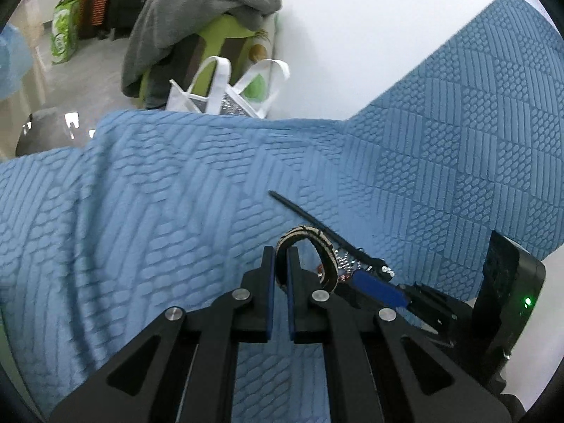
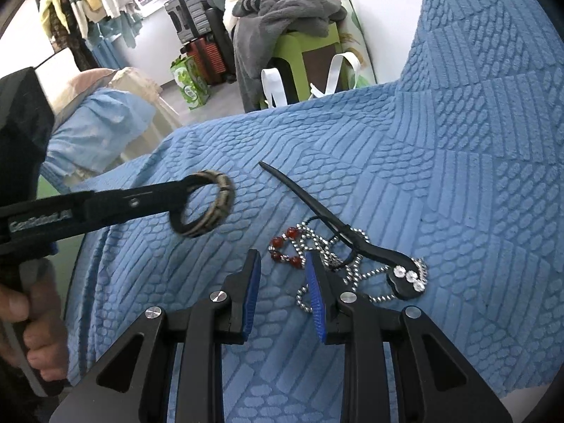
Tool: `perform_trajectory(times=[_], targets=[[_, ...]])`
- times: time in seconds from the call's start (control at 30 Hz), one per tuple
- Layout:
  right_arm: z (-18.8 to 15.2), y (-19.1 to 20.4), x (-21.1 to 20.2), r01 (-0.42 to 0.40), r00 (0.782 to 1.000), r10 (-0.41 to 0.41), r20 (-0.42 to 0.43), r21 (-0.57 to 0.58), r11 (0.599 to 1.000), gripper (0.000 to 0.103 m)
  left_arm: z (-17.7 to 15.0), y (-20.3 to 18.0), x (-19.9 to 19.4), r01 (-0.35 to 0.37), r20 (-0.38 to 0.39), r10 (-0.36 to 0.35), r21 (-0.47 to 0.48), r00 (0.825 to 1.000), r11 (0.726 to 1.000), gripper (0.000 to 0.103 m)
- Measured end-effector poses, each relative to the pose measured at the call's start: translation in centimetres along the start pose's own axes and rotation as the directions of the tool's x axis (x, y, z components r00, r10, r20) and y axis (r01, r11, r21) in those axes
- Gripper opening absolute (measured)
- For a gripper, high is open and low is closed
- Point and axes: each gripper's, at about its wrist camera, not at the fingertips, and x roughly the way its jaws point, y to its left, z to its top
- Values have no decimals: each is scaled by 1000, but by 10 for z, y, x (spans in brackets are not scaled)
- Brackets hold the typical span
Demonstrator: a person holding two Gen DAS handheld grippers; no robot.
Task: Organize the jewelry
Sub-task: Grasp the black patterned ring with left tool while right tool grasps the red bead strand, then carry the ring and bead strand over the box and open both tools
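Note:
My left gripper [image 1: 281,252] is shut on a black and beige patterned bangle [image 1: 317,243] and holds it above the blue textured blanket [image 1: 158,194]. The bangle also shows in the right wrist view [image 2: 211,208], held in the left gripper [image 2: 179,190]. My right gripper [image 2: 282,264] is open and empty, low over the blanket [image 2: 440,194]. Just beyond its right finger lie a red bead bracelet [image 2: 287,246], a silver ball-chain necklace [image 2: 338,264] and a black hair stick with clear rhinestones [image 2: 352,239]. The hair stick also shows in the left wrist view [image 1: 317,222].
Beyond the blanket's far edge stand a green stool draped with grey clothing [image 2: 282,10], a white tote bag [image 1: 225,95], a green patterned bag [image 2: 190,84] and dark suitcases [image 2: 208,56]. A white wall [image 1: 370,35] is at the back right.

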Motion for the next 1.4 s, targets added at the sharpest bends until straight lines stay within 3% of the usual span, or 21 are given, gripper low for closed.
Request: perform_trajectory(times=[0.4, 0.53, 0.6, 0.8, 1.1, 1.4], targets=[[4, 19, 19, 58, 998, -59, 1, -114, 992, 24, -12, 21, -18, -86, 2, 86, -21, 996, 996, 5], [0, 37, 25, 131, 991, -136, -4, -233, 964, 8, -15, 25, -26, -101, 4, 101, -24, 995, 995, 5], [0, 40, 25, 139, 989, -145, -6, -239, 961, 7, -17, 26, -30, -103, 6, 103, -29, 995, 994, 5], [6, 30, 15, 68, 996, -75, -50, -122, 990, 6, -22, 28, -46, -119, 15, 120, -40, 993, 992, 5], [18, 46, -39, 7, 999, -3, 49, -82, 997, 6, -25, 34, -85, -145, 40, 147, -54, 988, 988, 5], [35, 89, -81, -37, 990, 52, 133, -117, 993, 6, -26, 44, -144, -165, 93, 170, -55, 981, 985, 5]])
